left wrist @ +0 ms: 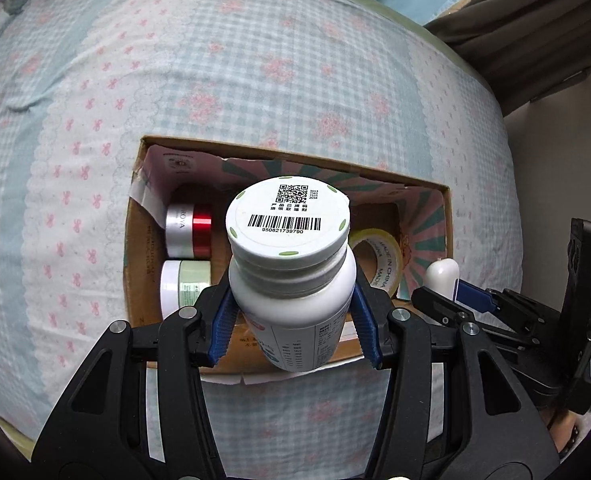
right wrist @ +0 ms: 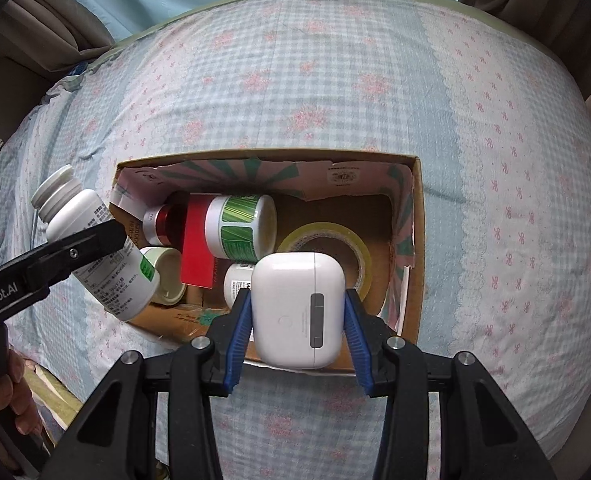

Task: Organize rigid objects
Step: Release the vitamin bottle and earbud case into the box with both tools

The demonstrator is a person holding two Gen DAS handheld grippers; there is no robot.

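Looking along your left hand-held gripper (left wrist: 293, 326), you see a bed (left wrist: 255, 80) under a checked, pink-flowered quilt, with a cardboard box (left wrist: 135, 240) on it. Its blue ribbed pads clamp a smooth white pill bottle (left wrist: 291, 280), cap forward, over the box. From your right hand-held gripper (right wrist: 297, 330), the same bed and box (right wrist: 415, 240) appear; its pads grip a glossy, rounded white earbud case (right wrist: 295, 308) above the box's near edge, beside a tape roll (right wrist: 327, 248).
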